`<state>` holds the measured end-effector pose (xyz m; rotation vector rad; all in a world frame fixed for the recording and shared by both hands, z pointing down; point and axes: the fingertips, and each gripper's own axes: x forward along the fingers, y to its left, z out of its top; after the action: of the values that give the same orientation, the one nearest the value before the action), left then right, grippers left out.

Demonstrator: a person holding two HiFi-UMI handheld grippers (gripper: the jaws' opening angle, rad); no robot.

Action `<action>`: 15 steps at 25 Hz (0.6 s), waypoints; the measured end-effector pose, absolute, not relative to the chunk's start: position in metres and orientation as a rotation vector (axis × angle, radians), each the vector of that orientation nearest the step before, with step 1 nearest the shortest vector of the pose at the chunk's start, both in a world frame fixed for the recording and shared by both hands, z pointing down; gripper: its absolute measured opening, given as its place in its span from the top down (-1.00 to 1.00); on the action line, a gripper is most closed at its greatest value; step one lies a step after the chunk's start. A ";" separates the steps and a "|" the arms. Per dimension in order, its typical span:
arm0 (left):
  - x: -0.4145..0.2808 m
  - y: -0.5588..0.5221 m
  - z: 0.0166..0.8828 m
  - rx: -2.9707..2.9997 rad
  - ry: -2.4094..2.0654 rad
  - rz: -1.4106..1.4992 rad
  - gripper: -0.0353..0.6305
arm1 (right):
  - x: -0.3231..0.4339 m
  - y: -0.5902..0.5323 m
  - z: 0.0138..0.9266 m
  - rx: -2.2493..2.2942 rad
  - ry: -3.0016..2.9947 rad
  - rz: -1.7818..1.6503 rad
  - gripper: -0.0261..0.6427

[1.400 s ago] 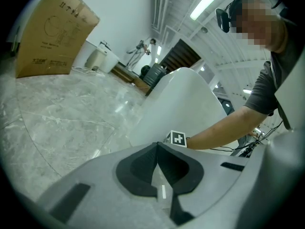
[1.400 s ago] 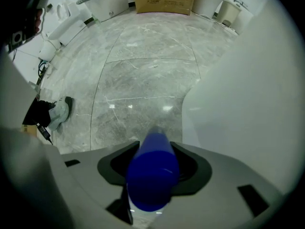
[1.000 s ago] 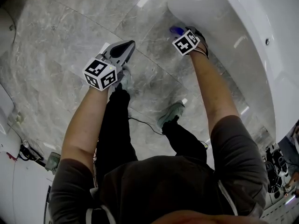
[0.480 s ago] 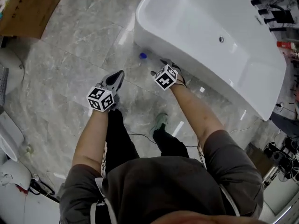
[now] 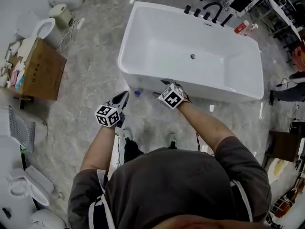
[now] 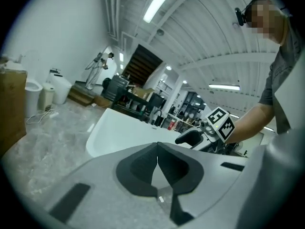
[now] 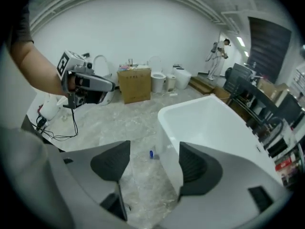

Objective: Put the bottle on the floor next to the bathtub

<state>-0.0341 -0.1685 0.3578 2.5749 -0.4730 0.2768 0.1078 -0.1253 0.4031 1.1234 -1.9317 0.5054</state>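
A small blue bottle (image 5: 137, 93) stands on the grey marble floor against the outer wall of the white bathtub (image 5: 143, 37). My right gripper (image 5: 160, 88) hovers high above the floor near the tub's rim, open with nothing between its jaws. In the right gripper view the bottle (image 7: 151, 154) shows far below, between the open jaws of my right gripper (image 7: 153, 163), beside the bathtub (image 7: 209, 123). My left gripper (image 5: 124, 96) is shut and empty, held to the left of the bottle. In the left gripper view its jaws (image 6: 157, 151) meet in front of the bathtub (image 6: 119, 128).
A cardboard box (image 5: 40, 70) and toilets (image 5: 43, 27) stand at the left. Black taps (image 5: 205, 11) line the tub's far rim. A cable (image 7: 57, 136) lies on the floor by my feet. Another person's legs (image 5: 289, 92) show at the right.
The view has risen far above the floor. Both grippers have lifted away from the bottle, which was at the right gripper's tips a second ago and now stands alone by the tub.
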 end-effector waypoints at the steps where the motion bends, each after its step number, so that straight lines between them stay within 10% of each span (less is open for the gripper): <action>1: -0.027 -0.165 0.338 2.600 -0.450 0.276 0.88 | 0.116 -0.119 0.381 1.165 -1.939 0.503 -0.01; 15: -0.007 -0.121 0.139 2.812 -0.179 0.188 0.88 | 0.183 -0.020 0.157 1.687 -1.997 0.384 0.12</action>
<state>-0.0073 -0.1209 0.1394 2.8116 -0.1792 0.1882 0.1830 -0.0203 0.1574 1.6868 -1.9972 0.3837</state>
